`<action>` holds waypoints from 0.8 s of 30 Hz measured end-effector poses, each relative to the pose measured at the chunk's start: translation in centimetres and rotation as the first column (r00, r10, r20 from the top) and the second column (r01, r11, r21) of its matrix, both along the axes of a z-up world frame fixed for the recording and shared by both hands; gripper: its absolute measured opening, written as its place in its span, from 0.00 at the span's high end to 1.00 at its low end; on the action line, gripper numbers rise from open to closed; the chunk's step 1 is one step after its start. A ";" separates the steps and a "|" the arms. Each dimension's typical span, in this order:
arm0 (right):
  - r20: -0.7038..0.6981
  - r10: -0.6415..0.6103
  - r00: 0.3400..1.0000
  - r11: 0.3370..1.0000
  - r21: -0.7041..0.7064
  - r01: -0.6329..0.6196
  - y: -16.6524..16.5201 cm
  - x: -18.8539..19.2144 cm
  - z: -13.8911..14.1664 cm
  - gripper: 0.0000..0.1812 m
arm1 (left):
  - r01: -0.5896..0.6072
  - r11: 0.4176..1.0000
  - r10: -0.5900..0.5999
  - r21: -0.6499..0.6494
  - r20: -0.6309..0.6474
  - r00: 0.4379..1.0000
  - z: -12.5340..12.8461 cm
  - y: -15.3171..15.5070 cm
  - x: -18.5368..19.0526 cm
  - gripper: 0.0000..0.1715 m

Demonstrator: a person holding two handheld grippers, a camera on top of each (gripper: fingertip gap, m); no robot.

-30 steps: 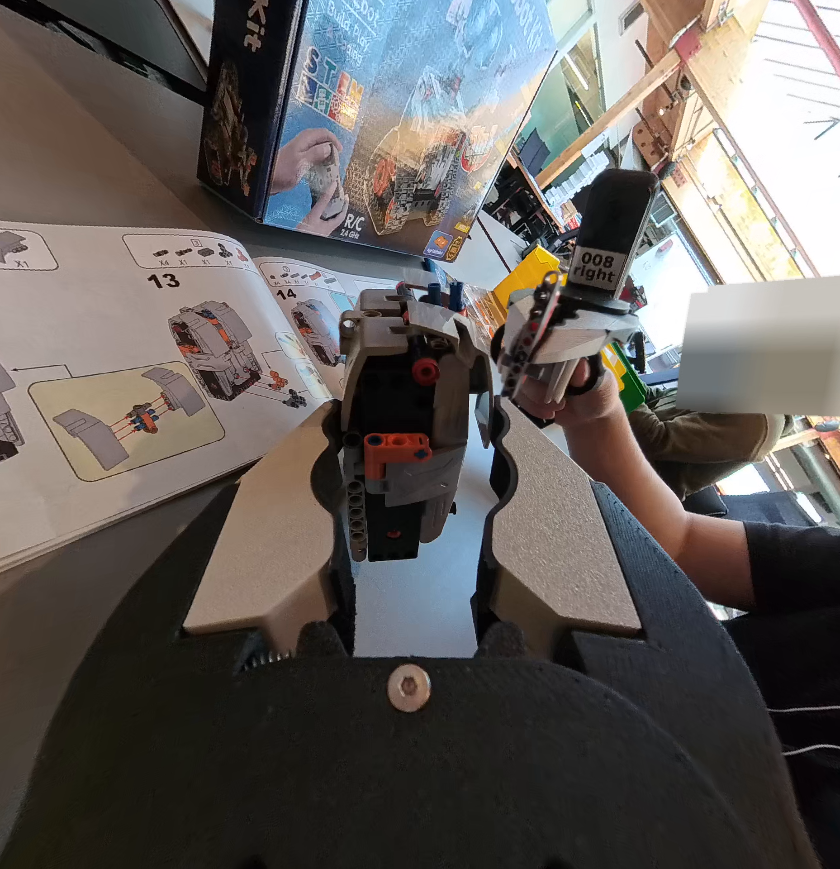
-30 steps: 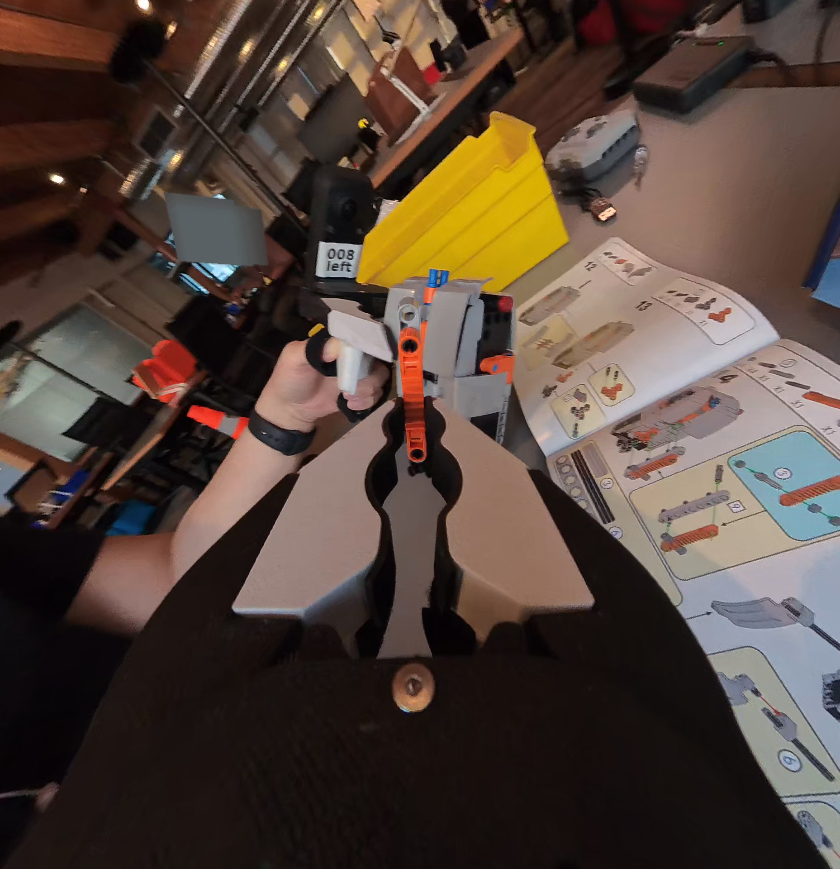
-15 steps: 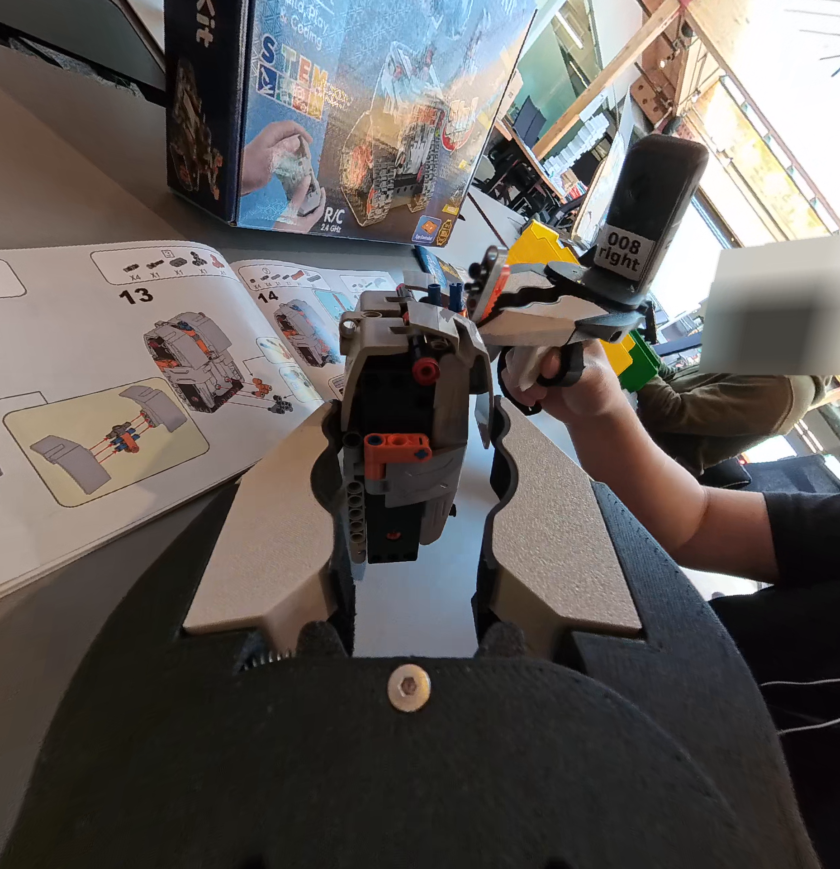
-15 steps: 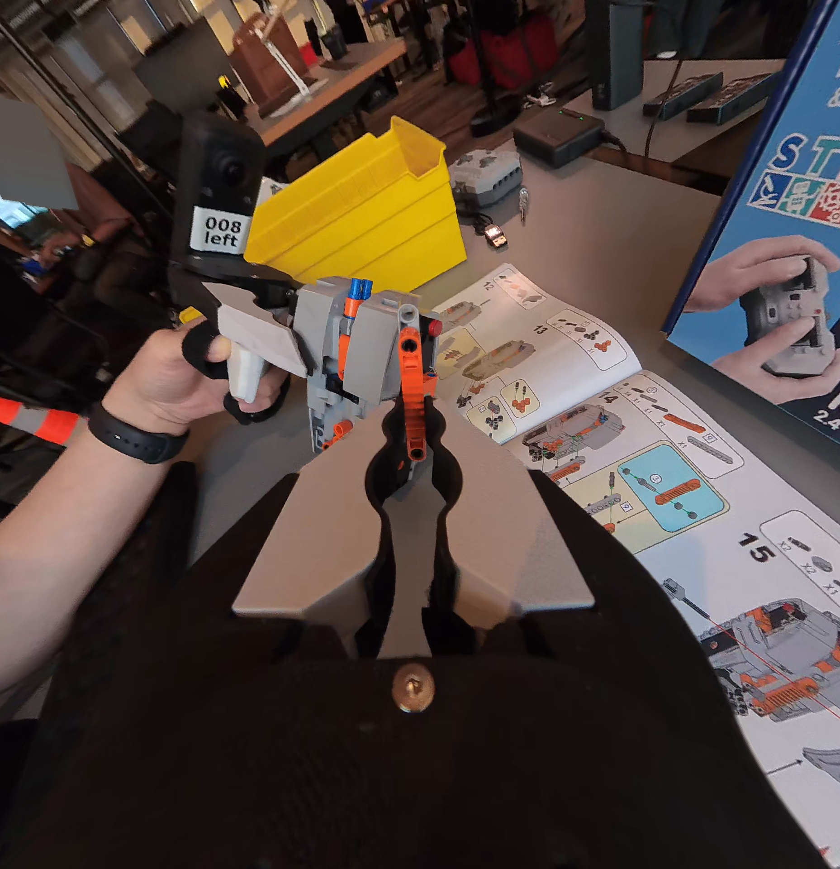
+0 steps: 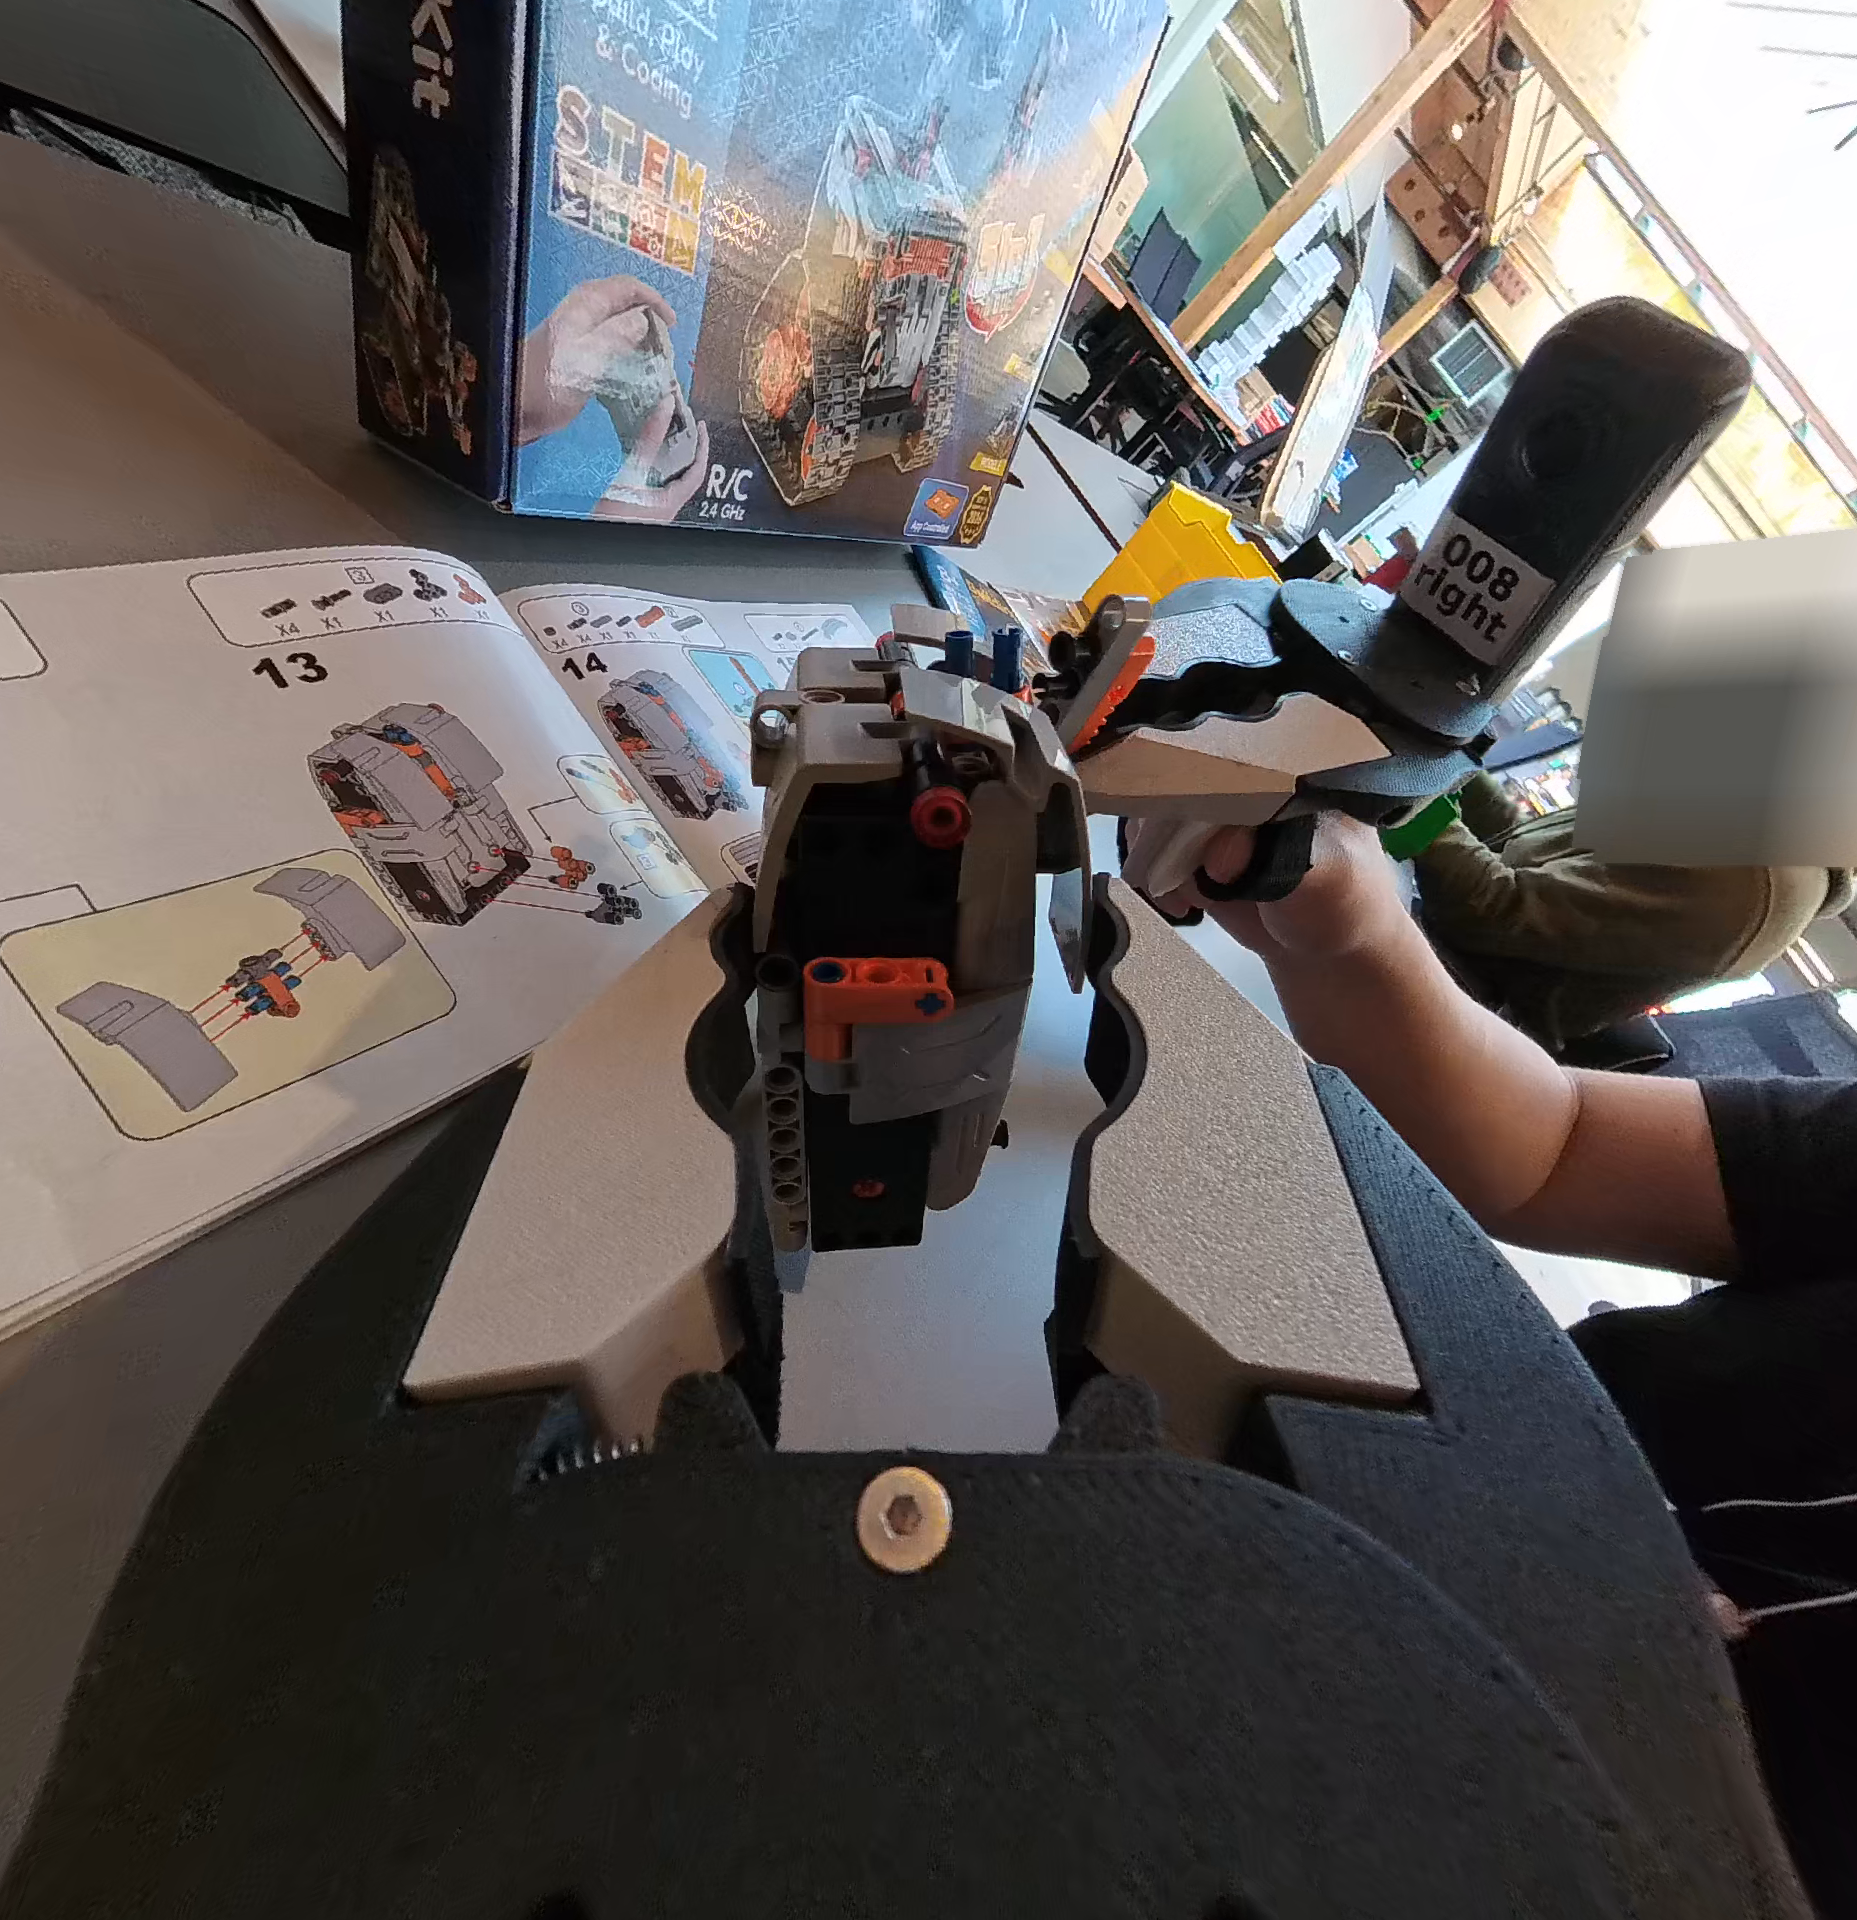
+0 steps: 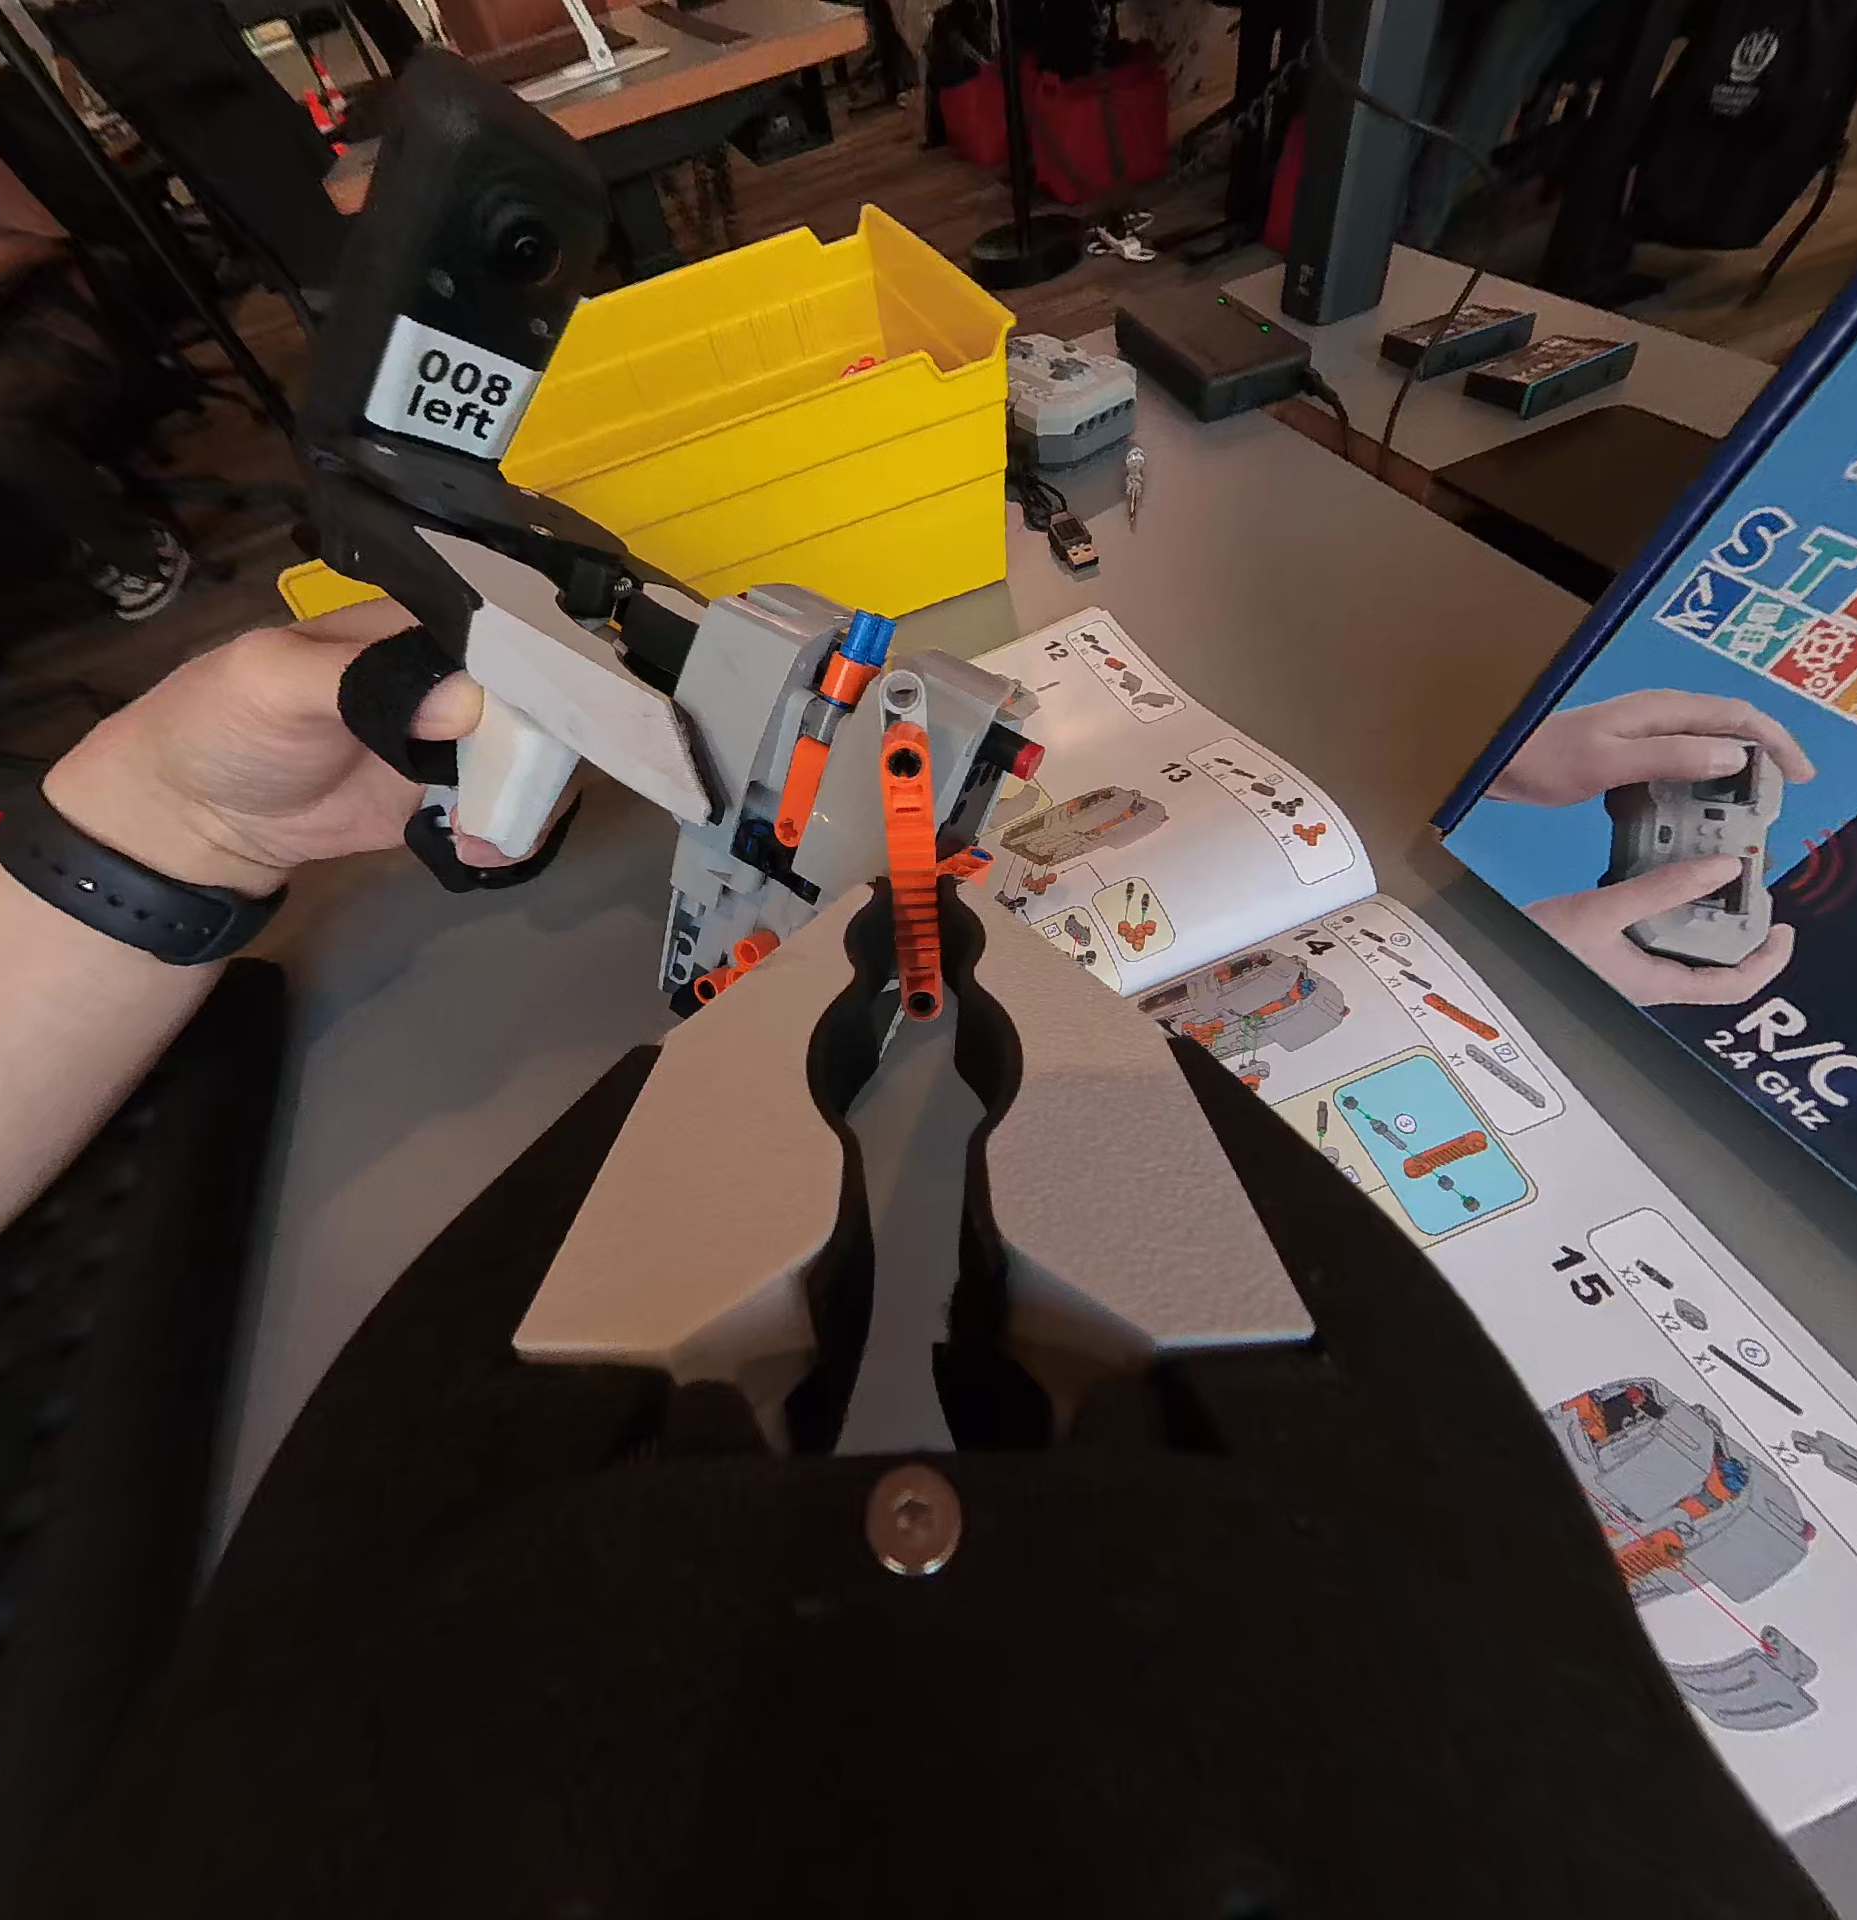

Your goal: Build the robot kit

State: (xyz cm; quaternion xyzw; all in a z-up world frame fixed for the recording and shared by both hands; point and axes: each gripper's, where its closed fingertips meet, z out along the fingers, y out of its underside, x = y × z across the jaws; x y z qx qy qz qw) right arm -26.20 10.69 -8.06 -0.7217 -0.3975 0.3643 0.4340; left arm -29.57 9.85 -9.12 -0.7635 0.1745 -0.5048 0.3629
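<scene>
Grip: my left gripper (image 5: 908,925) clamps grey brick model (image 5: 893,935) above table (image 5: 155,436) | right gripper (image 6: 916,925) pinches orange beam (image 6: 908,862) at model's top | risk: skewed push slips beam or pops bricks.

Black print readable on a white label (image 5: 1469,603) at 2 o'clock, stuck to a black camera housing (image 5: 1620,416). Similar print on a second white label (image 6: 449,393) at 10 o'clock in the right wrist view. Large coloured lettering across the blue box (image 5: 799,260) at 12 o'clock. Bold step numbers on the open booklet (image 5: 228,831) at 9 o'clock, lying on the tabletop (image 5: 124,436).
</scene>
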 end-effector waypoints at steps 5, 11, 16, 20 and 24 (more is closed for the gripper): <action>0.013 0.002 1.000 1.000 0.007 -0.002 -0.1 0.0 0.0 0.97 | 0.002 1.000 -0.002 0.005 -0.001 1.000 0.0 0.0 0.1 0.64; 0.026 0.004 1.000 1.000 0.019 -0.004 -0.1 0.0 0.0 0.97 | 0.006 1.000 -0.006 0.006 0.002 1.000 0.1 -0.1 0.1 0.63; 0.037 0.008 0.999 0.999 0.032 -0.009 -0.2 0.0 0.0 0.96 | 0.006 1.000 -0.006 0.007 0.001 1.000 0.1 -0.1 0.1 0.63; 0.030 0.028 0.999 0.999 0.025 -0.029 -0.5 -0.1 0.1 0.97 | 0.008 1.000 -0.008 0.009 -0.005 1.000 0.0 -0.2 0.1 0.63; 0.099 0.079 0.992 0.997 -0.011 -0.079 -0.8 1.2 0.2 0.97 | 0.023 1.000 -0.023 0.014 -0.013 1.000 0.0 -0.4 0.2 0.64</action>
